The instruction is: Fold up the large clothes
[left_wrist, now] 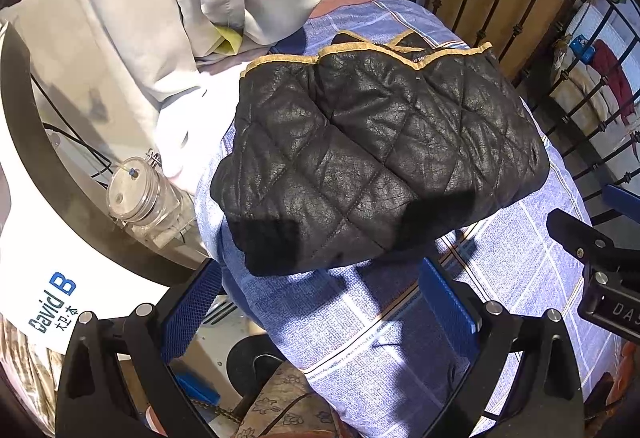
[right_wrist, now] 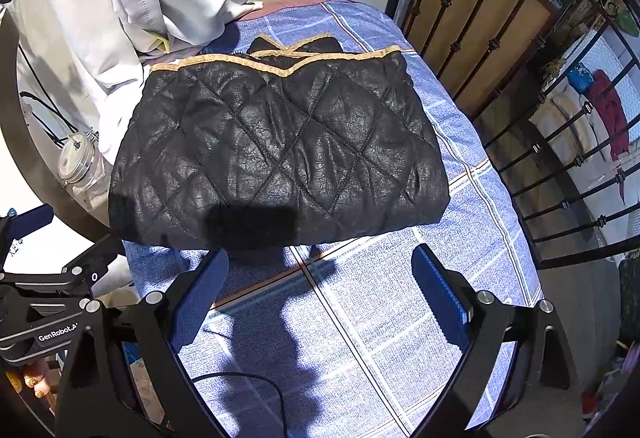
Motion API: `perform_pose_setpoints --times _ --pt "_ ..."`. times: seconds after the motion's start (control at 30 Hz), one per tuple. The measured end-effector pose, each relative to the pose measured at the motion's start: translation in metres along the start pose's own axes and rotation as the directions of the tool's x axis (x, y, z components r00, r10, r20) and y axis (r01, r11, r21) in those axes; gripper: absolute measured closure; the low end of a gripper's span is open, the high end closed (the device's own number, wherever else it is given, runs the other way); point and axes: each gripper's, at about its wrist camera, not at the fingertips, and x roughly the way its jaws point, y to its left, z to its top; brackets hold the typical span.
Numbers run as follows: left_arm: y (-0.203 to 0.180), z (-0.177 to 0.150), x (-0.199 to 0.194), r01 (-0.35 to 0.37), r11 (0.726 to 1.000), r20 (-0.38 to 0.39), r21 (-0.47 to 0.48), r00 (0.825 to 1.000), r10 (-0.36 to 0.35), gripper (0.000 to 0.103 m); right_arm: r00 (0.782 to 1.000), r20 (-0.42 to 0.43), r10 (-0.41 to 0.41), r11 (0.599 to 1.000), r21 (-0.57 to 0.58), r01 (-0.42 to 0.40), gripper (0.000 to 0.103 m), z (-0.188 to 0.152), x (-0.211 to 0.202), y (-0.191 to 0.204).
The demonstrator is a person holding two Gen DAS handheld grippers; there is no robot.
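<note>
Jacket [right_wrist: 276, 154], black and quilted with a tan trim, lies as a compact folded bundle on the blue checked sheet [right_wrist: 400, 318]. Left gripper [left_wrist: 320, 302] and right gripper [right_wrist: 320, 290] hover just before the jacket's near edge, both with fingers spread and holding nothing. Folding looks nearly finished, I judge. A next move would only need to press or straighten the bundle, or to bring another garment.
</note>
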Motion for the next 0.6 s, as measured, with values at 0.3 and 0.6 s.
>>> perform_pose_setpoints --times 0.3,0.6 --pt "-0.0001 -0.0012 -0.0004 -0.004 1.0 0.001 0.001 1.0 0.004 0.006 1.0 -0.001 -0.002 1.0 -0.006 0.002 0.011 -0.0004 -0.001 0.0001" --pt "0.0008 -0.0015 -0.0008 -0.01 1.0 0.004 0.0 1.0 0.01 0.006 1.0 -0.002 -0.002 1.0 -0.015 0.002 0.011 -0.0002 -0.0007 0.0035"
